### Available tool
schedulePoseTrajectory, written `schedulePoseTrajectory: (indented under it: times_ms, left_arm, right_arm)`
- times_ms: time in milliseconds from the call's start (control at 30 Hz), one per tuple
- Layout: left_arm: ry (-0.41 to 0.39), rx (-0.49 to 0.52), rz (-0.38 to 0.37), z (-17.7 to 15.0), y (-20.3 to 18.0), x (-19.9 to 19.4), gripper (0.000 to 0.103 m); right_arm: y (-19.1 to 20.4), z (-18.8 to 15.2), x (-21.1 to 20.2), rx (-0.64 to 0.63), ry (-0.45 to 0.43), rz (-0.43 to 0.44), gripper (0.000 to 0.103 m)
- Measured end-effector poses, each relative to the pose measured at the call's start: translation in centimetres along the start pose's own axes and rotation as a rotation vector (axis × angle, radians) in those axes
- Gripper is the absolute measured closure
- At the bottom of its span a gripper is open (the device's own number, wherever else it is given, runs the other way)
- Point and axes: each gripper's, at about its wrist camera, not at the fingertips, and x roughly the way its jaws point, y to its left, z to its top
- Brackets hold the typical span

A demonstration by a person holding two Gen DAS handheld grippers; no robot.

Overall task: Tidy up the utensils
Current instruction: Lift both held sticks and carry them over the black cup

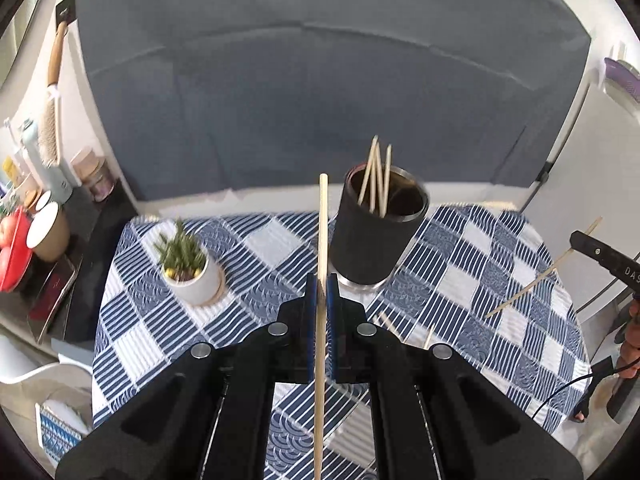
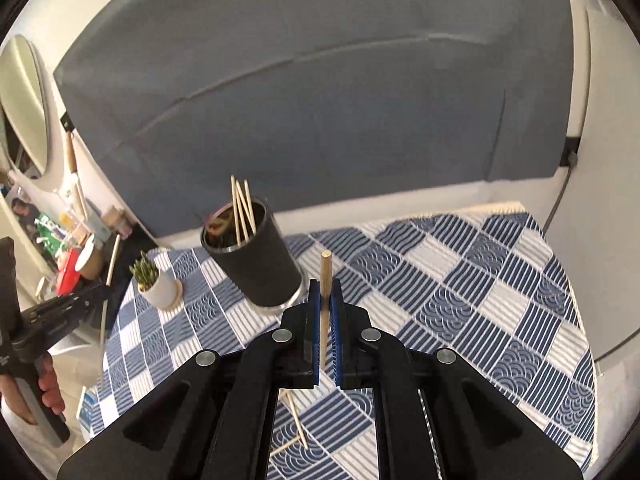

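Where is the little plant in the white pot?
In the left wrist view the little plant stands on the checked tablecloth, near its far left corner, left of the black cup that holds the chopsticks.

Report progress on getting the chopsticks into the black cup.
Done: four chopsticks stand in the black cup. In hand: the left gripper and the right gripper each clamp one chopstick. Left: two loose chopsticks on the checked cloth.
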Motion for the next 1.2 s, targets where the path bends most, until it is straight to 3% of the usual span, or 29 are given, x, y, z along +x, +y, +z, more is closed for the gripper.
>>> schedulePoseTrajectory:
  times_ms: [133, 467, 633, 967, 1200]
  left_arm:
    - [-0.036, 0.008, -0.022, 2.1, -0.6, 0.1, 0.098]
    - [-0.216, 0.045, -0.078, 7.1, -2.2, -1.3, 0.098]
    - [-0.264, 0.107, -0.102, 9.8, -3.3, -1.2, 0.098]
    - [-0.293, 0.13, -0.167, 14.3, -3.4, 2.8, 0.098]
    - [-0.323, 0.105, -0.228, 16.1, -3.3, 7.4, 0.098]
  right_arm:
    - [0.5, 1.7, -0.3, -0.007, -0.023, 0.003, 0.098]
    - [2.7, 6.7, 0.2, -0.034, -0.074, 0.031, 0.098]
    - [4.1, 9.3, 0.9, -0.041, -0.097, 0.041, 0.098]
    - [6.3, 13.2, 3.6, -0.078, -0.105, 0.063, 0.098]
    - [7.9, 14.0, 5.3, -0.106, -0.099, 0.094, 0.098]
